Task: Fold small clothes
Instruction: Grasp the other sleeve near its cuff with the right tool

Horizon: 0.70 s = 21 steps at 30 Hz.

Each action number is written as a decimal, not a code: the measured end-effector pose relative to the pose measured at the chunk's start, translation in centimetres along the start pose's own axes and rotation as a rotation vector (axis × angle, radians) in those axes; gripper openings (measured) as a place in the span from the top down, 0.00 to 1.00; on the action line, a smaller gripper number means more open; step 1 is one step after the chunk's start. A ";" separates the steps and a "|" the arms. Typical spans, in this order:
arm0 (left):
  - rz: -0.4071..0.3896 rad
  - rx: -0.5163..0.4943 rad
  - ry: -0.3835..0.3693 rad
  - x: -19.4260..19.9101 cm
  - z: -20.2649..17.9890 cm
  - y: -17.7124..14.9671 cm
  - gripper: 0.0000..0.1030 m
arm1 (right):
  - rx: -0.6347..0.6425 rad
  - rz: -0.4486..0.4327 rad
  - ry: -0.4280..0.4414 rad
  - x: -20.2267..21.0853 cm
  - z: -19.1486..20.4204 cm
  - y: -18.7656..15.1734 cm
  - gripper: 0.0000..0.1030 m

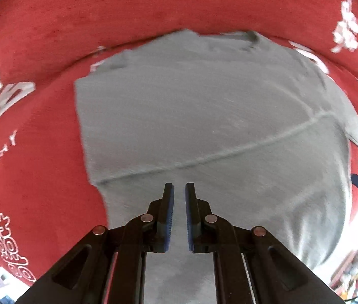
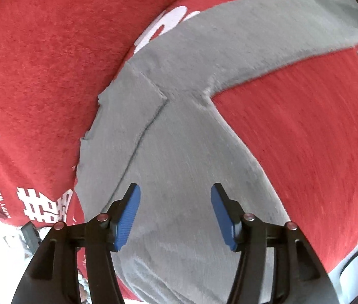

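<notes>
**Grey T-shirt part-folded on a red printed cover, both tongs free above it**

I see the grey T-shirt (image 1: 204,116) lying flat on the red cover (image 1: 128,12) with white lettering. In the left wrist view the neckline sits toward 12 o'clock and a folded edge crosses the body from 8 to 2 o'clock. My left tongs (image 1: 179,190) point down over the cloth, clenched to a narrow slit with nothing pinched between them. In the right wrist view a sleeve (image 2: 267,30) runs out toward 1 o'clock. My right tongs (image 2: 175,190) stand released, blue pads (image 2: 128,215) apart and bare above the fabric. I judge the garment lies flat so that folds keep straight edges; the sleeve looks unfolded.
</notes>
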<state>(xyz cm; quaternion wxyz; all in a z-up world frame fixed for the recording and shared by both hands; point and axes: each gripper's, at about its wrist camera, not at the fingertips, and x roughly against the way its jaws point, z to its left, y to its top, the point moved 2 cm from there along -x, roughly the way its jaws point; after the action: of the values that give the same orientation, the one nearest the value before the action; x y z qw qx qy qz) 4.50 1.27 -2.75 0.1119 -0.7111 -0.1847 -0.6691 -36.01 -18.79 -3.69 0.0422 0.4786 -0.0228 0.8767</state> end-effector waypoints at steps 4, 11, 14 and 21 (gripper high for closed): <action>0.012 -0.044 -0.038 -0.1 -2.0 -0.8 0.90 | -0.024 -0.003 0.009 0.2 -0.5 -0.7 0.40; -0.019 -0.073 -0.033 0.4 -3.6 -0.9 0.00 | -0.046 -0.006 0.022 0.5 -0.9 -1.7 0.40; -0.005 -0.073 -0.034 0.4 -4.0 -0.7 0.00 | -0.056 -0.006 0.027 0.5 -1.0 -2.1 0.39; -0.002 -0.088 0.008 0.1 -4.7 0.0 0.00 | -0.082 -0.025 0.047 1.1 -1.7 -2.5 0.25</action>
<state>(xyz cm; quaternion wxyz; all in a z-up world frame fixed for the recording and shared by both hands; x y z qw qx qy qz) 0.19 -0.66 -2.26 0.0803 -0.7126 -0.1553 -0.6794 -37.77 -16.10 -3.64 0.0732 0.4559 -0.0518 0.8855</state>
